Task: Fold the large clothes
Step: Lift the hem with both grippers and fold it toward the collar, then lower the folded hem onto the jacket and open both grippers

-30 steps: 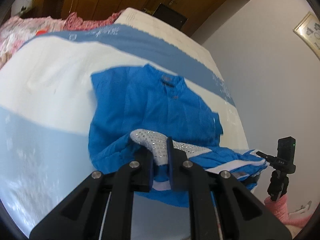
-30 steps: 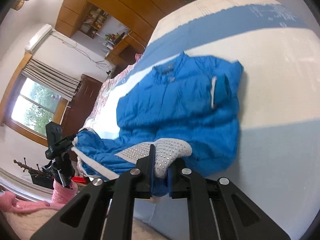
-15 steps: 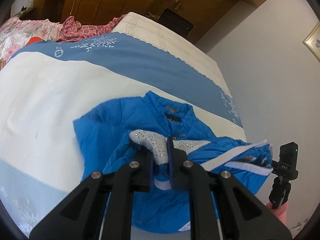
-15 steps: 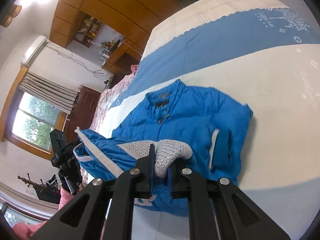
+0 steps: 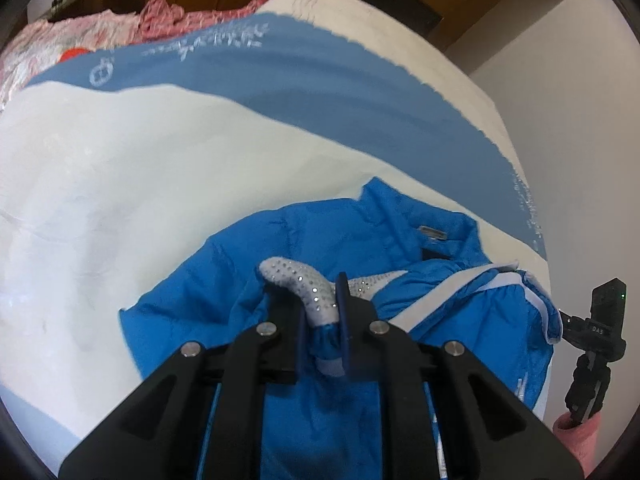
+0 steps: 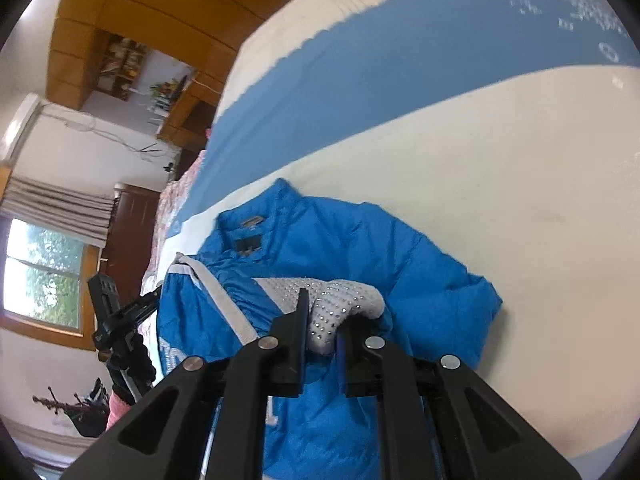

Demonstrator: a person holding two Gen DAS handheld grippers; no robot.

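Closest to us, the left gripper [image 5: 323,312] has its jaws easing apart, with a grey rhinestone-studded fabric panel [image 5: 298,280] and a gathered blue hem of the jacket [image 5: 320,248] between them; the pads look as if they touch the cloth. In the right wrist view our right gripper [image 6: 322,324] is clamped on the matching studded grey panel [image 6: 340,300], fingers nearly together with only the cloth between.

Just beyond both grippers, the blue padded jacket lies on the bed, its lower part lifted and doubled over the chest. A white stripe [image 5: 444,292] runs across the folded-over part toward 3 o'clock in the left view. Farther along, at 1 o'clock, the stand-up collar [image 5: 404,216] shows a small grey label and a dark patch below it.

Beyond the jacket spreads the bedspread [image 5: 120,184], cream with a broad blue band [image 5: 320,80] toward 12 o'clock. At 4 o'clock in the left view a small black camera on a tripod [image 5: 596,340] stands off the bed edge. Farthest away, pink floral bedding [image 5: 80,36] lies at 10 o'clock, wooden cabinets [image 6: 132,12] sit at 11 o'clock in the right view, and a window [image 6: 44,272] at 9 o'clock.
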